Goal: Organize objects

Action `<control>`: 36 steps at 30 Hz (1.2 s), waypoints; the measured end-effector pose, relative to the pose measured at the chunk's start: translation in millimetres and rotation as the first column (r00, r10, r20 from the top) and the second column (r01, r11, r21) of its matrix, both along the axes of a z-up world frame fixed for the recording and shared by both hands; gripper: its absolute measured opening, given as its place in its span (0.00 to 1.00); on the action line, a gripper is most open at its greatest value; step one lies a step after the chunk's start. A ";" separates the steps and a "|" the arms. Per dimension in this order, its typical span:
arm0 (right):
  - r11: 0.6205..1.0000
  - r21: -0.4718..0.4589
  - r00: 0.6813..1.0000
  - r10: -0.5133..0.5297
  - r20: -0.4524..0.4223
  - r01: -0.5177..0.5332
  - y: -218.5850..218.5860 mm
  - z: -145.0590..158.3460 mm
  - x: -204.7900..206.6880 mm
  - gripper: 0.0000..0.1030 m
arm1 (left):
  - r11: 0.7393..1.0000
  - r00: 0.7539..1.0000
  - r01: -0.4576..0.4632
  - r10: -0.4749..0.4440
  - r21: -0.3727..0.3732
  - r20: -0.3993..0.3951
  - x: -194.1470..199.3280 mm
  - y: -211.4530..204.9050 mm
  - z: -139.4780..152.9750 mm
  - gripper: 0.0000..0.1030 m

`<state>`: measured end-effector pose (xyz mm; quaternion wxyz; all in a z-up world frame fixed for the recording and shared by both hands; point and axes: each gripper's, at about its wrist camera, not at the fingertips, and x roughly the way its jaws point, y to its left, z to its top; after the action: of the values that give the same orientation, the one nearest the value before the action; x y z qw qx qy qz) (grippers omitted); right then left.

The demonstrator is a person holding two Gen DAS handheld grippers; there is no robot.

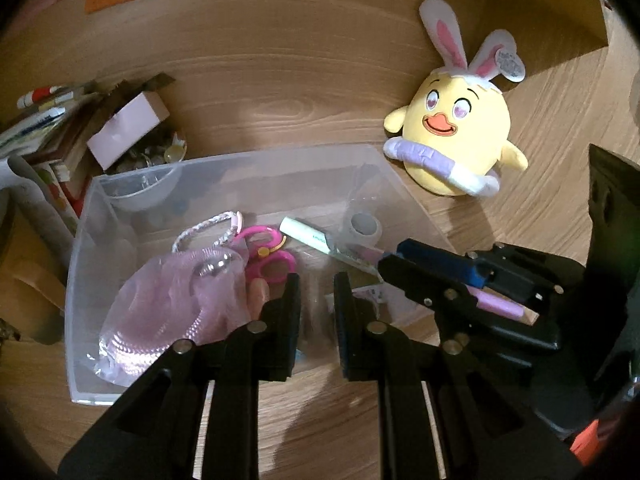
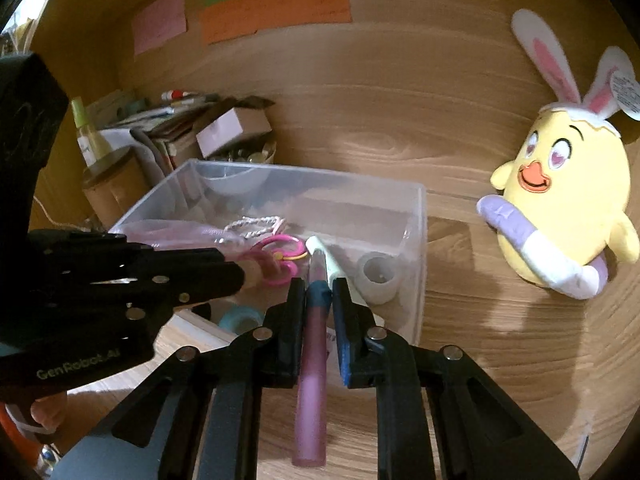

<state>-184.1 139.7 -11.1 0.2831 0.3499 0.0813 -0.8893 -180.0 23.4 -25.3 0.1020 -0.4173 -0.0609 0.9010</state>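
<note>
The right gripper (image 2: 317, 296) is clamped on a frosted pink pen with a dark blue band (image 2: 312, 364), which runs lengthwise between the two black fingers (image 2: 290, 320); its blue band sits at the fingertips, its tip pokes forward over the near rim of the clear plastic storage bin (image 2: 416, 264), and its pink barrel trails back toward the camera above the wooden tabletop (image 2: 480, 340). Inside the bin lie pink-handled scissors (image 2: 280, 258), a pale mint marker (image 2: 326, 258), a small roll of whitish tape (image 2: 378, 274) and a sheer pink mesh pouch with a braided cord (image 1: 180, 304). The left gripper (image 1: 317, 300) hovers over the bin's near edge with its fingers parted and nothing between them. A yellow chick plush with bunny ears (image 2: 568, 200) lies on the table well to the right of the bin.
</note>
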 end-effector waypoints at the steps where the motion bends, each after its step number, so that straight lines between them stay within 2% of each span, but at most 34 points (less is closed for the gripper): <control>1: 1.000 0.008 1.000 -0.001 -0.004 0.001 -0.7 0.0 1.8 0.12 | 1.000 1.000 0.002 -0.002 0.002 0.001 0.2 -0.4 -0.1 0.14; 6: 1.000 0.004 1.000 0.018 -0.022 -0.018 2.0 10.9 11.8 0.16 | 1.000 1.000 0.011 -0.010 0.010 -0.025 9.5 -3.1 8.0 0.17; 11: 1.000 -0.015 0.998 0.011 -0.060 -0.012 9.5 24.8 28.8 0.22 | 1.000 0.995 0.001 -0.004 -0.025 -0.098 31.4 -4.2 24.1 0.29; 14: 1.000 -0.019 0.997 0.014 -0.076 -0.016 12.0 30.1 39.4 0.23 | 0.999 0.989 -0.009 0.004 -0.033 -0.145 49.1 -6.6 34.4 0.39; 16: 0.999 -0.025 0.996 0.027 -0.085 -0.029 13.9 32.9 47.4 0.30 | 0.999 0.985 -0.021 0.014 -0.036 -0.170 58.0 -9.1 39.4 0.55; 20: 0.999 -0.039 0.991 0.030 -0.128 -0.035 17.0 37.4 66.5 0.49 | 0.997 0.973 -0.057 0.043 -0.054 -0.228 81.0 -16.9 46.2 0.68; 22: 0.998 -0.045 0.989 0.029 -0.145 -0.036 18.5 38.9 75.5 0.59 | 0.995 0.969 -0.075 0.059 -0.058 -0.240 91.3 -22.1 45.7 0.80; 24: 0.998 -0.051 0.988 0.030 -0.154 -0.039 19.3 39.4 83.4 0.66 | 0.994 0.965 -0.094 0.076 -0.058 -0.251 99.6 -27.4 43.4 0.87; 28: 0.998 -0.052 0.983 0.019 -0.183 -0.029 23.4 39.4 98.4 0.80 | 0.991 0.964 -0.115 0.095 -0.068 -0.247 111.2 -35.7 35.3 0.91; 36: 0.997 -0.071 0.986 -0.016 -0.164 0.004 34.9 30.0 112.5 0.84 | 0.988 0.971 -0.139 0.123 -0.066 -0.204 124.2 -46.3 12.0 0.92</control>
<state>-71.6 174.6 18.9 0.2829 0.2656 0.0714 -0.9189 -55.8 -23.0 -13.3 0.0312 -0.3236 -0.0419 0.9448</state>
